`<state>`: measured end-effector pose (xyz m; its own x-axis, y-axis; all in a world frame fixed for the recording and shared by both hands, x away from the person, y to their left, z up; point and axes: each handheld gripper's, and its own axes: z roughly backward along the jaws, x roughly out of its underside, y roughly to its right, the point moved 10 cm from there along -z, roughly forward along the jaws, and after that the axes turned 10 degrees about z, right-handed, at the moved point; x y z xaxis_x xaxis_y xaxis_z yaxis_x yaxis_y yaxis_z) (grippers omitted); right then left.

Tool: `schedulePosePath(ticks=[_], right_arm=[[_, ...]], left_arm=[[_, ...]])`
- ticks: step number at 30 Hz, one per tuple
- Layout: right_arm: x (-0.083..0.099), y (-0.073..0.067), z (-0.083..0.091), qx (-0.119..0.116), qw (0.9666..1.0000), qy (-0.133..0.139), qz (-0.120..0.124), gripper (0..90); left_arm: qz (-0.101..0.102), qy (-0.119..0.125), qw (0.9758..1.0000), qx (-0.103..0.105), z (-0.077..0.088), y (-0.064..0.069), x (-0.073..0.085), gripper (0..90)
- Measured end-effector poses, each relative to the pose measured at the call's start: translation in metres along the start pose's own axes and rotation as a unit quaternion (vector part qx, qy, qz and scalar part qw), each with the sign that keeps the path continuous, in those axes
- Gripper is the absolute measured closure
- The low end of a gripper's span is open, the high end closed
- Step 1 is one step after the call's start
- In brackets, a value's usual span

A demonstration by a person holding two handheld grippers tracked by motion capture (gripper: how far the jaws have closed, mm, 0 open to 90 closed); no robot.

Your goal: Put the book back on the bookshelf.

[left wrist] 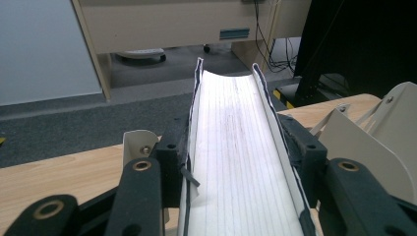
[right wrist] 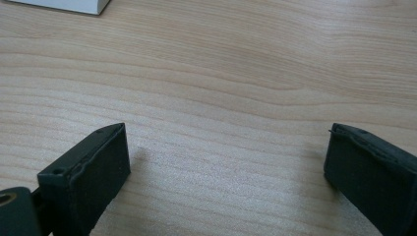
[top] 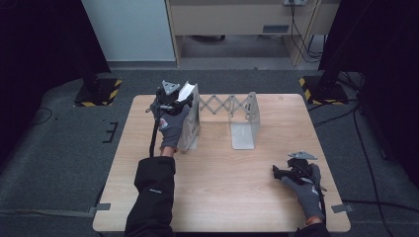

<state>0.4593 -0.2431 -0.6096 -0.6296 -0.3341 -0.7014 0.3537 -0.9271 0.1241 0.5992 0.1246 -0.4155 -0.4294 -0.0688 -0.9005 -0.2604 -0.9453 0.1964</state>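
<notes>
A pale wooden desk [top: 222,187] with fine, wavy grain fills the middle of the high view, standing on dark grey carpet. At the upper left of the desk, the left gripper [top: 174,101] is clenched on a book [top: 186,92]. In the left gripper view the book [left wrist: 241,157] runs up the centre of the frame, fore-edge up: a smooth trough of white pages with faint lines, edged by two thin dark covers, pinched between the black jaws at either side. The gloved left hand [top: 170,126], in grey knit fabric with a black sleeve behind it, holds the gripper just beside the left end plate of an expandable metal book rack [top: 244,123]. The rack is matt light grey, with two upright plates with rounded corners joined by a criss-cross scissor lattice at the back of the desk. At the lower right of the high view, the right gripper [top: 281,171] lies low over bare wood, well apart from the rack. In the right gripper view its jaws [right wrist: 226,167] are released, two blocky black pads standing wide apart with nothing between them but wood grain.
</notes>
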Motion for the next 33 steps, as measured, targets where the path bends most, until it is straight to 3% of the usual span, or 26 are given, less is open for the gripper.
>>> schedulePosePath(ticks=[3, 8, 13, 16, 20, 26, 30, 33], right_arm=[[0.000, 0.000, 0.000, 0.000, 1.0000, 0.000, 0.000, 3.8], [0.000, 0.000, 0.000, 0.000, 1.0000, 0.000, 0.002, 3.8], [0.000, 0.000, 0.000, 0.001, 1.0000, 0.000, 0.001, 3.9], [0.000, 0.000, 0.000, 0.001, 1.0000, 0.000, 0.001, 3.9], [0.000, 0.000, 0.000, 0.001, 1.0000, 0.000, 0.001, 3.9], [0.000, 0.000, 0.000, 0.001, 1.0000, 0.000, 0.001, 3.9], [0.000, 0.000, 0.000, 0.001, 1.0000, 0.000, 0.001, 3.9], [0.000, 0.000, 0.000, 0.001, 1.0000, 0.000, 0.000, 3.9]], left_arm=[[-0.001, -0.005, 1.0000, -0.005, -0.006, 0.001, 0.008, 52.0], [0.005, 0.013, 0.9999, -0.004, -0.004, 0.002, 0.012, 51.2], [0.006, 0.033, 0.9994, 0.012, 0.001, 0.008, 0.015, 45.2], [-0.001, 0.035, 0.9990, 0.027, 0.004, 0.010, 0.017, 37.2], [0.007, 0.036, 0.9984, 0.044, 0.016, 0.009, 0.021, 32.8], [0.012, 0.022, 0.9969, 0.075, 0.039, 0.003, 0.043, 33.2], [-0.002, 0.016, 0.9970, 0.075, 0.051, 0.000, 0.057, 36.5], [-0.001, 0.010, 0.9972, 0.074, 0.052, -0.004, 0.063, 43.8]])
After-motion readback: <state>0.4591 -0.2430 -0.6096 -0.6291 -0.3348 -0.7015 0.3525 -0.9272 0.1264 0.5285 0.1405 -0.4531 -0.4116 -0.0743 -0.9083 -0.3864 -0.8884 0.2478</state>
